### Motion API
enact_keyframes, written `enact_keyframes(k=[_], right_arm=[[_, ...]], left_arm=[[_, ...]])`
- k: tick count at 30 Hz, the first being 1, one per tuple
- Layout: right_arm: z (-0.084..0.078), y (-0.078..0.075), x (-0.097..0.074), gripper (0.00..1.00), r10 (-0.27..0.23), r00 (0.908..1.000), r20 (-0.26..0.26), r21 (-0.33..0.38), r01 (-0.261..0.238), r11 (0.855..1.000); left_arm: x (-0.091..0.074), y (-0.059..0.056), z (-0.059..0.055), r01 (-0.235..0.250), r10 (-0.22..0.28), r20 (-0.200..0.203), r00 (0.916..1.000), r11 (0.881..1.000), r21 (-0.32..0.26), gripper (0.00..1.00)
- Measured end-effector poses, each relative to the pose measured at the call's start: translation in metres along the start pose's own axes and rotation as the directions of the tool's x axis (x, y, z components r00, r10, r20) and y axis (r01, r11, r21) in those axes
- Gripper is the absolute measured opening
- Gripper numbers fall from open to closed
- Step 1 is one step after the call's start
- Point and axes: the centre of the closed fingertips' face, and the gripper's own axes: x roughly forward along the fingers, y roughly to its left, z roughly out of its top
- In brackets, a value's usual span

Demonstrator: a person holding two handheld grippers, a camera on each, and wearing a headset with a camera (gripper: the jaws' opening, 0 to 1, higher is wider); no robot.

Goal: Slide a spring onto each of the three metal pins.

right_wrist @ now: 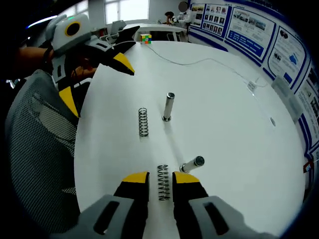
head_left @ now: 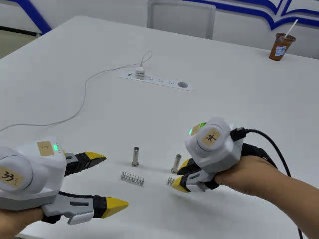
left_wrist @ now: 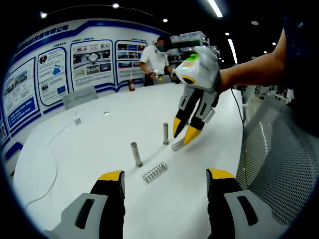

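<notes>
Smooth white table (head_left: 75,59), coiled wire spring (head_left: 132,178)

This looks like an office meeting or showroom space. A broad white tabletop (head_left: 224,74) carries a long white power strip (head_left: 164,81) towards its far side. Blue-and-white printed display boards (left_wrist: 89,57) line the wall, a grey mesh office chair (right_wrist: 40,149) stands near, and ceiling strip lights (left_wrist: 215,7) run overhead.

The white counter (head_left: 75,64) carries a power strip (head_left: 157,80) whose cable (head_left: 84,94) trails off to its left. Well nearer than the strip, a metal pin (head_left: 135,156) and a second pin (head_left: 176,164) stand upright. A spring (head_left: 132,178) and a second spring (head_left: 170,181) lie nearer still. A drink cup (head_left: 281,46) sits far to the strip's right.
</notes>
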Motion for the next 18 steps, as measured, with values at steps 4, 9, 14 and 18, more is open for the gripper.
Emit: enact_keyframes(k=[4,9,14,18], right_arm=[[0.000,-0.001,0.005,0.19,0.011,0.9998,-0.013,-0.011,-0.011,1.000],[-0.003,0.000,0.010,0.18,0.022,0.9991,-0.036,-0.029,-0.023,0.999],[-0.003,-0.002,0.013,0.18,0.030,0.9983,-0.050,-0.037,-0.032,0.999],[-0.004,-0.001,0.016,0.17,0.042,0.9970,-0.065,-0.043,-0.045,0.998]], left_arm=[[0.000,0.000,-0.001,-0.002,0.002,-0.002,1.0000,1.000,-0.002,0.68],[0.000,-0.001,-0.001,-0.002,0.002,-0.003,1.0000,1.000,-0.004,0.68],[-0.001,-0.001,-0.002,-0.003,0.003,-0.006,1.0000,1.000,-0.004,0.68],[-0.001,-0.001,-0.002,-0.004,0.004,-0.007,1.0000,1.000,-0.006,0.68]])
